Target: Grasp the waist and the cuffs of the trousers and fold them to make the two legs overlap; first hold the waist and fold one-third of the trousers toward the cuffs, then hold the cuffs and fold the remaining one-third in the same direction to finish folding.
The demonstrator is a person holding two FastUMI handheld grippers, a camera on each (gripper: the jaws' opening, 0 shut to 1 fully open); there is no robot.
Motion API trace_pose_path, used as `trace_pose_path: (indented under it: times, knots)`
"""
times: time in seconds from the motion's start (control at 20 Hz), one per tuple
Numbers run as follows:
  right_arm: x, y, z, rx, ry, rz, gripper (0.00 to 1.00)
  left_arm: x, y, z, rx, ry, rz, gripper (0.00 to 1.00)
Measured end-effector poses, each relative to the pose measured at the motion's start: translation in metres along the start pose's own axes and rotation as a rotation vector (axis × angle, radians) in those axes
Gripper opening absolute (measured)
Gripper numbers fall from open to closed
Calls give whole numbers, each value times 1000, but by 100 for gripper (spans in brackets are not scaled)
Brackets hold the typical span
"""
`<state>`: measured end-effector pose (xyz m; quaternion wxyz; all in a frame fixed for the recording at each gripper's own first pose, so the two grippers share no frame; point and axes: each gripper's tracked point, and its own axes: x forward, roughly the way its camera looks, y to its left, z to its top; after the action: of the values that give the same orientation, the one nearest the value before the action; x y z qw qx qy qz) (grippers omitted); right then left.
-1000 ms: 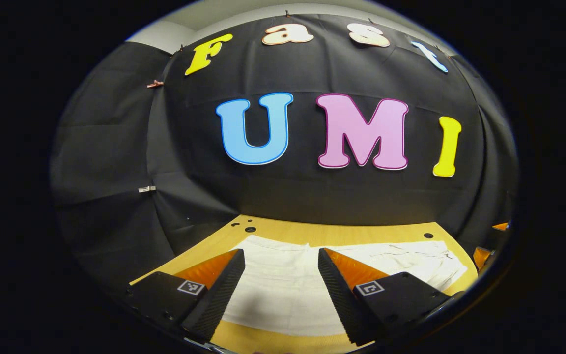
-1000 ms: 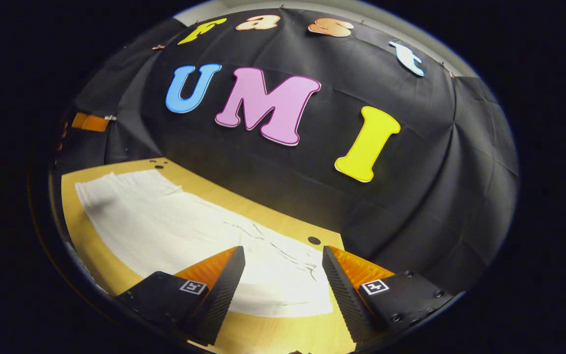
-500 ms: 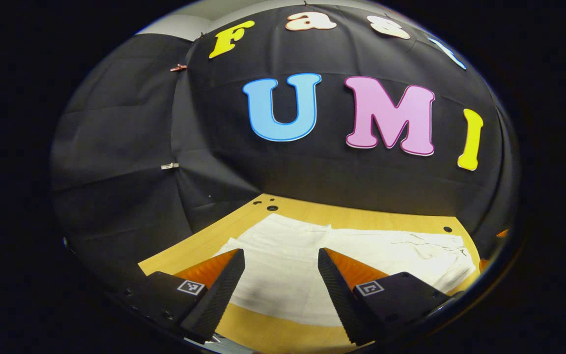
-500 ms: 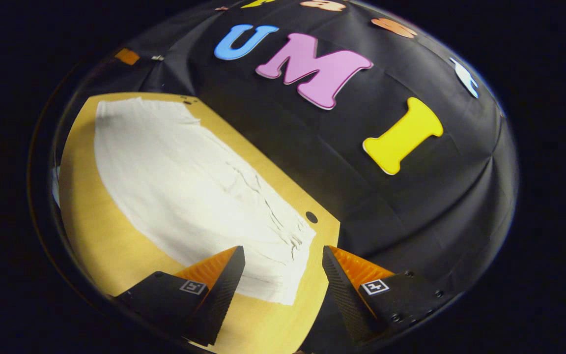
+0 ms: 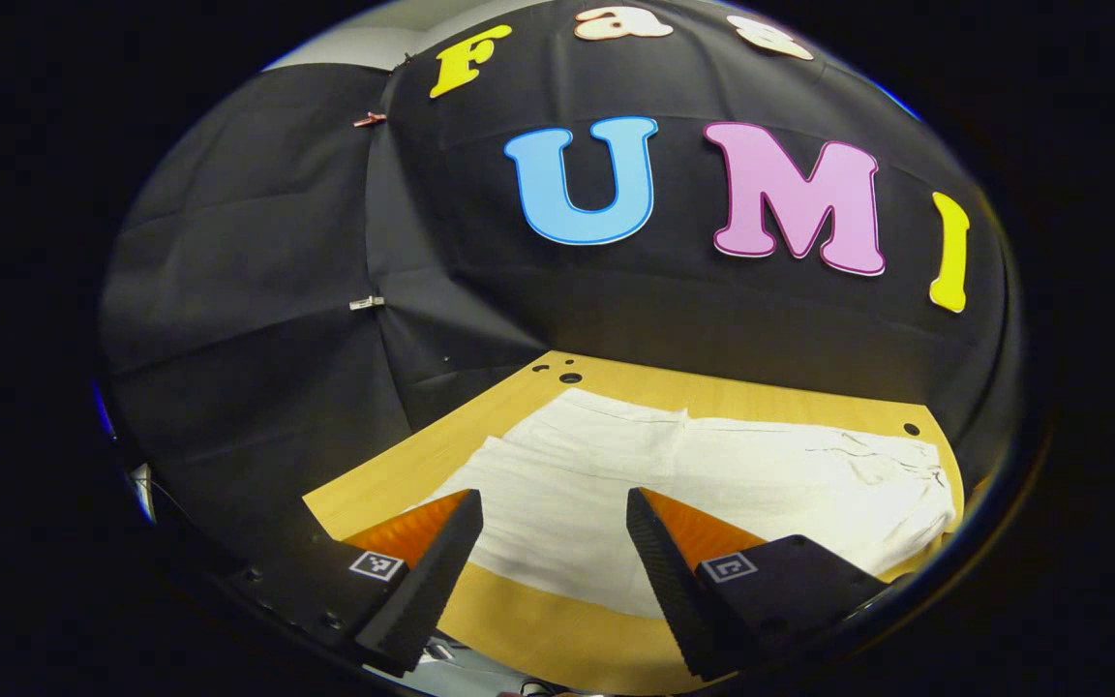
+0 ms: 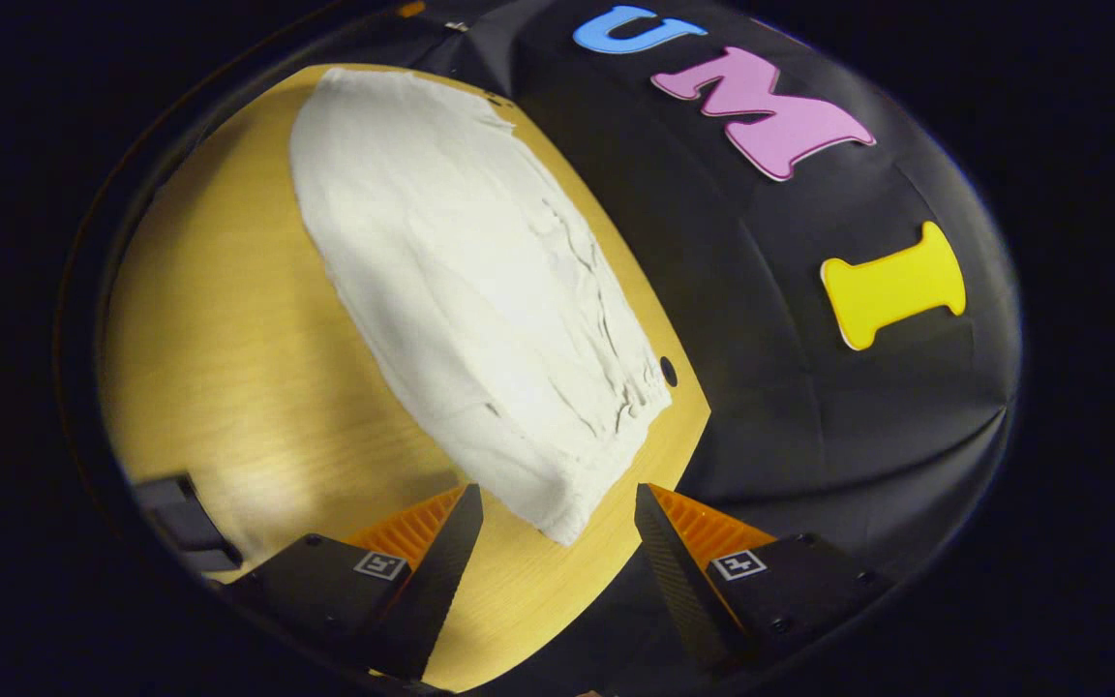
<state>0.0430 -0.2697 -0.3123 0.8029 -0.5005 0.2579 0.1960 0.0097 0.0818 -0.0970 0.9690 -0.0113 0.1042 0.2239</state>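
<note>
Both sets of jaws are spread wide and gripping nothing. In the left gripper view, the left gripper (image 5: 555, 528) hangs above the near edge of the table (image 5: 557, 639), and the white trousers (image 5: 712, 474) lie just past its fingertips, showing in the gap between them with nothing touching the cloth. The trousers run flat along the table's far edge toward the right, where the fabric gets more rumpled near the table's right end. A couple of small holes (image 5: 569, 378) sit at the table's far left corner, right by the booth's black cloth wall (image 5: 257, 290). In the right gripper view, the right gripper (image 6: 557, 523) is tilted, and the nearest corner of the trousers (image 6: 480, 290) ends right in the gap between its fingers, though whether it's level with them is hard to tell. From there the trousers stretch away toward the table's (image 6: 219, 339) far end. Another hole (image 6: 668, 371) sits at the table edge just beside the wrinkled part.
</note>
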Motion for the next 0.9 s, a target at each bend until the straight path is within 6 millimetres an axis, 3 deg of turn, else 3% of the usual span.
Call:
trace_pose_path:
  times: [0.15, 0.3, 0.8, 0.85, 0.9]
  knots:
    - [11, 6, -8, -64, 9, 23, 98, -1, 4, -2, 9, 12, 15, 95]
    - [23, 0, -5, -69, -1, 5, 96, -3, 9, -1, 24, 11, 32, 95]
    - [60, -11, 18, -359, -13, -81, 90, -13, 23, -13, 48, 39, 69, 98]
    - [63, -7, 16, -357, -1, -64, 88, -14, 26, -15, 56, 45, 72, 98]
    - [66, -6, 15, -350, 12, -54, 77, -15, 30, -18, 64, 53, 77, 98]
